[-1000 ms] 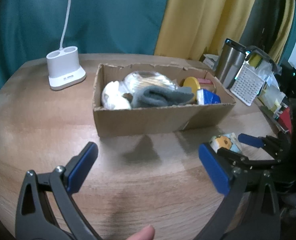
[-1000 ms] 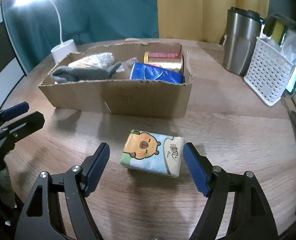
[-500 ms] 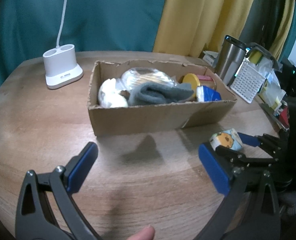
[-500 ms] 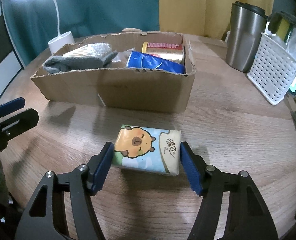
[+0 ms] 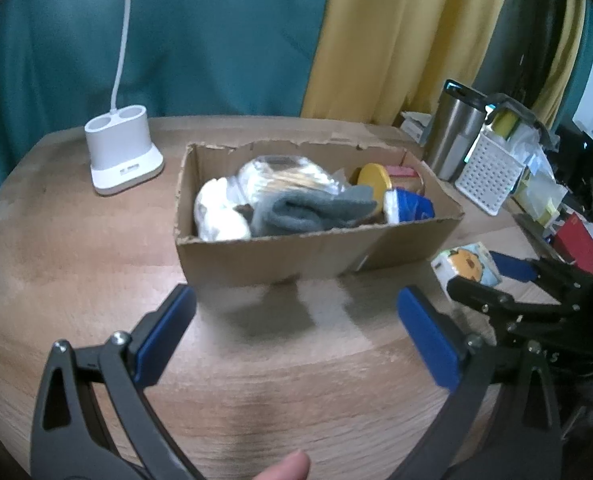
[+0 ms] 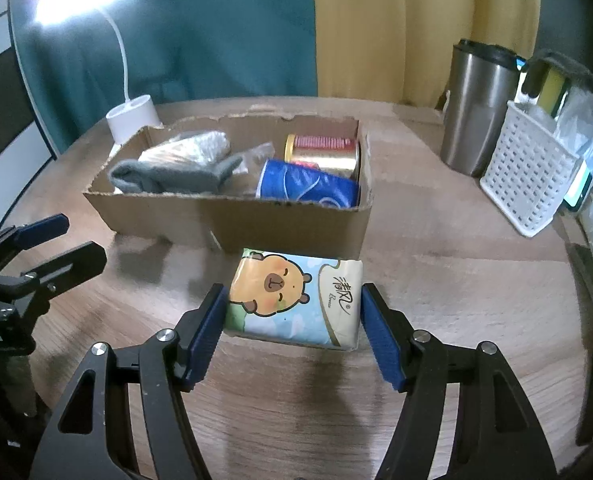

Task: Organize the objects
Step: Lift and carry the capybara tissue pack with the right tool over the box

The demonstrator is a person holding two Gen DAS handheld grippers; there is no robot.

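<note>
My right gripper (image 6: 294, 334) is shut on a tissue pack (image 6: 294, 300) printed with a cartoon capybara, its blue pads pressing both ends. The pack hangs just above the wooden table (image 6: 456, 288), in front of the cardboard box (image 6: 236, 220). In the left wrist view the same tissue pack (image 5: 468, 266) shows at the right, held by the right gripper (image 5: 492, 276). The cardboard box (image 5: 316, 252) holds a grey sock (image 5: 316, 208), a white bundle (image 5: 216, 212), a bagged item (image 5: 284, 172), a gold-lidded can (image 5: 376, 176) and a blue packet (image 5: 410, 208). My left gripper (image 5: 296, 332) stands open over bare table.
A white lamp base (image 5: 122, 154) with a bent neck stands left of the box. A steel tumbler (image 6: 478, 106) and a white perforated basket (image 6: 526, 172) sit at the right, with clutter behind. A fingertip (image 5: 288, 466) shows at the bottom edge.
The right gripper's jaws closed onto the tissue pack and lifted it slightly off the table, closer to the box. The left gripper stayed open and nearly still.
</note>
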